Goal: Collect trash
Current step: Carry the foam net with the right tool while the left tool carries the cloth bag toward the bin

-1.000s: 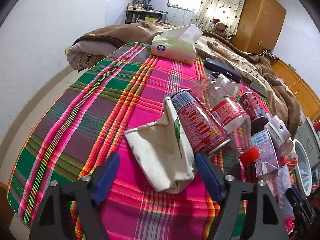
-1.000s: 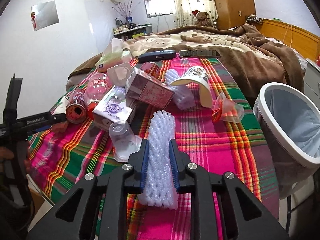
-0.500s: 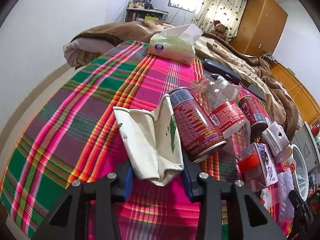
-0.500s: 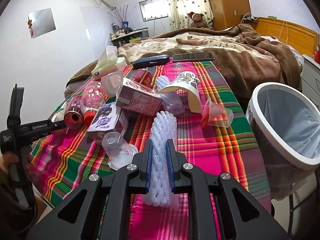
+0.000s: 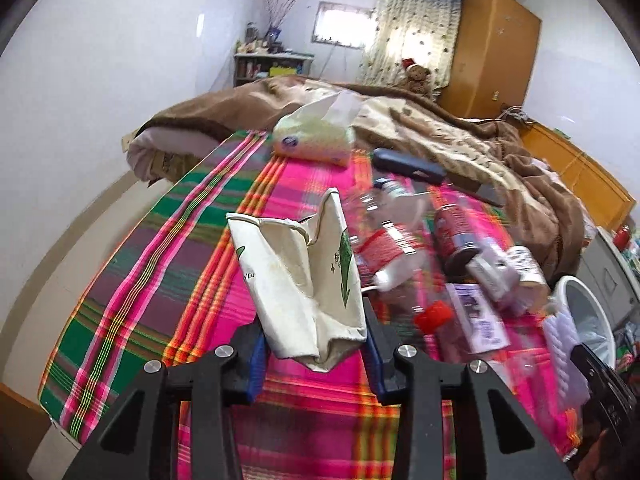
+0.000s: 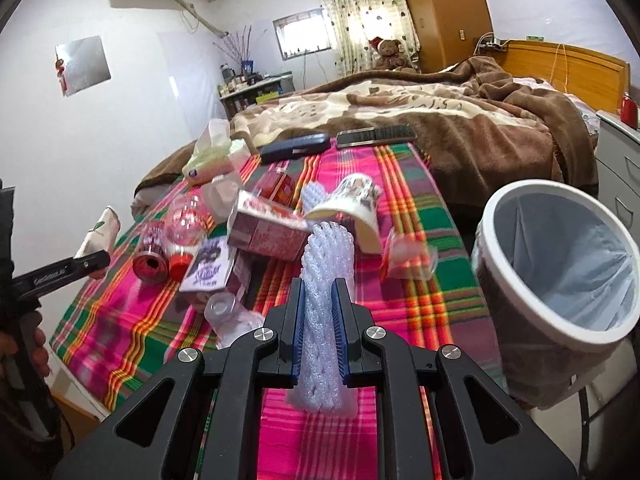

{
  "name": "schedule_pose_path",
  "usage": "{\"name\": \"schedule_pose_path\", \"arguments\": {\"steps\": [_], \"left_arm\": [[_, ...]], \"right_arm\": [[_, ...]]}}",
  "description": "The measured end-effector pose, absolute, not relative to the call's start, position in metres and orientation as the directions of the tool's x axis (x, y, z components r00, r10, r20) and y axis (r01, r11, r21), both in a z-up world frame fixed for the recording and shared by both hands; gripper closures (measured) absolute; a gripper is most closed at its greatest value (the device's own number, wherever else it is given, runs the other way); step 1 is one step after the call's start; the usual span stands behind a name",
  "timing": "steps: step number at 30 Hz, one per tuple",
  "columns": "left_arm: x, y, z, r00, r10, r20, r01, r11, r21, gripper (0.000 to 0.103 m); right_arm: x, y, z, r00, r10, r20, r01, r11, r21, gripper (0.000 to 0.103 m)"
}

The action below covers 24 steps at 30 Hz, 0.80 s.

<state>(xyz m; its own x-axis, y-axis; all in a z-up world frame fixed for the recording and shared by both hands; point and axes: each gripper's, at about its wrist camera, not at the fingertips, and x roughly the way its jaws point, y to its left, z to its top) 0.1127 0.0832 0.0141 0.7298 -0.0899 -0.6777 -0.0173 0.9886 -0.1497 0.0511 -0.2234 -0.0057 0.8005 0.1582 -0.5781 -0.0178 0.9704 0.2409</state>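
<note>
The left gripper (image 5: 314, 354) has its blue pads clamped on the base of a crushed white paper cup (image 5: 302, 280), whose torn rim points away from the fingers toward the tissue pack (image 5: 314, 140) at the far end of the plaid cloth (image 5: 160, 264). The right gripper (image 6: 320, 320) is closed tight on a white foam net sleeve (image 6: 324, 304) that sticks out past its fingertips. Against the cloth's right edge stands the lined white bin (image 6: 560, 272), with the remaining cans, cartons and cups scattered on the cloth to its left.
</note>
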Motion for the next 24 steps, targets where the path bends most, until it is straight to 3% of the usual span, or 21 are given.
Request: {"name": "schedule_pose_path", "arguments": {"steps": [12,24], "left_arm": [[0.098,0.003,0.056,0.754,-0.187,-0.629,0.147,0.982,-0.115,0.063],[0.105,-0.097,0.063,0.711,-0.320,-0.625,0.335,0.937,-0.099,0.063]], "right_arm": [[0.050,-0.260,0.015,0.843,0.102,-0.528,0.031,0.971,0.237,0.089],[0.047,-0.318,0.023,0.850,-0.016,-0.526,0.152,0.965,0.216,0.089]]}}
